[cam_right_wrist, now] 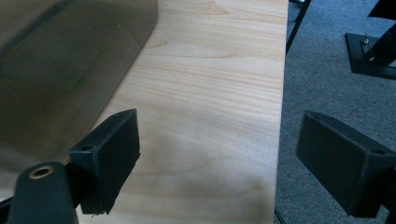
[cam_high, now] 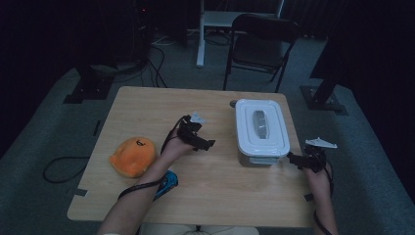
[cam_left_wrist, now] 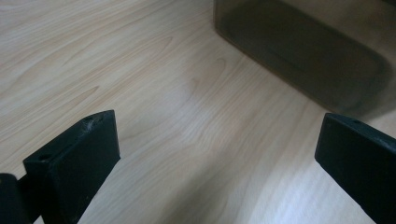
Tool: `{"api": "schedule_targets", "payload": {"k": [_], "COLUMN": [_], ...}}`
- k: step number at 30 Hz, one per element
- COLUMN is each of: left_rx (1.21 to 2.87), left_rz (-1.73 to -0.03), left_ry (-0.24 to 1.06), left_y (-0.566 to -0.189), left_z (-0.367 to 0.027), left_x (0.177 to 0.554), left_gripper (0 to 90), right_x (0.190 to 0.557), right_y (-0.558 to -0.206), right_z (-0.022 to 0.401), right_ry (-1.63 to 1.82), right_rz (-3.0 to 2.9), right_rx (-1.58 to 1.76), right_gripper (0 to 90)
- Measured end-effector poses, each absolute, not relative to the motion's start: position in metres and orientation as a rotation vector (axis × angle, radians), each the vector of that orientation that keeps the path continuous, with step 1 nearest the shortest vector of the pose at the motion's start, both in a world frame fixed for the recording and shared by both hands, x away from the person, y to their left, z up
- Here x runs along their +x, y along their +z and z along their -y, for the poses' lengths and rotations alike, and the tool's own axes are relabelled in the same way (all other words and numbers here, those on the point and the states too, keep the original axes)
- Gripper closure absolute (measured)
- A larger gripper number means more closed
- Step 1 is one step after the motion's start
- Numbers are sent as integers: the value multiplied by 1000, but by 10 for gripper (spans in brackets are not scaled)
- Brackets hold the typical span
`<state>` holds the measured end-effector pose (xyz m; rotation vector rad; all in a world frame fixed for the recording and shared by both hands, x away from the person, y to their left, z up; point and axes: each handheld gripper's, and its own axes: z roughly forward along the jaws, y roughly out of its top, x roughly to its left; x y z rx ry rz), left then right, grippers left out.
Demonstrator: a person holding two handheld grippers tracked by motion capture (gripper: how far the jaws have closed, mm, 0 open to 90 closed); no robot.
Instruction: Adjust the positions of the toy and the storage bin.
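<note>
A white lidded box (cam_high: pixel 260 130) with a grey handle on its lid stands on the right half of the wooden table (cam_high: pixel 147 105). My left gripper (cam_high: pixel 205 144) hovers over the table's middle, open, pointing at the box's left side; its view shows the box's dark translucent wall (cam_left_wrist: pixel 303 56) ahead. My right gripper (cam_high: pixel 292 158) is open at the box's near right corner, by the table's right edge; the box wall (cam_right_wrist: pixel 60 74) fills the left of its view. Nothing sits between either pair of jaws.
An orange plush toy (cam_high: pixel 133 155) lies at the table's left. A blue object (cam_high: pixel 168 182) rests under my left forearm near the front edge. Beyond the table stand a black folding chair (cam_high: pixel 262 46) and dark stand bases on grey carpet (cam_right_wrist: pixel 327 70).
</note>
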<state>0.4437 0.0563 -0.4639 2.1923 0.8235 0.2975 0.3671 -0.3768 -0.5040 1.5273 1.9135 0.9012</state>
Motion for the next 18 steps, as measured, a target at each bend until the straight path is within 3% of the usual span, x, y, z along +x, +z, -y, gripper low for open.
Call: {"api": "schedule_targets", "payload": {"k": [18], "left_rx": [2209], "left_rz": [-818], "left_ry": [284], "left_y": [-485], "left_z": [-10], "left_x": [474], "left_gripper": [6], "right_x": [403], "right_y": [-515], "right_z": [368], "right_ry": [885], "right_rz": [-1909], "right_rx": [1543], "right_gripper": [132]}}
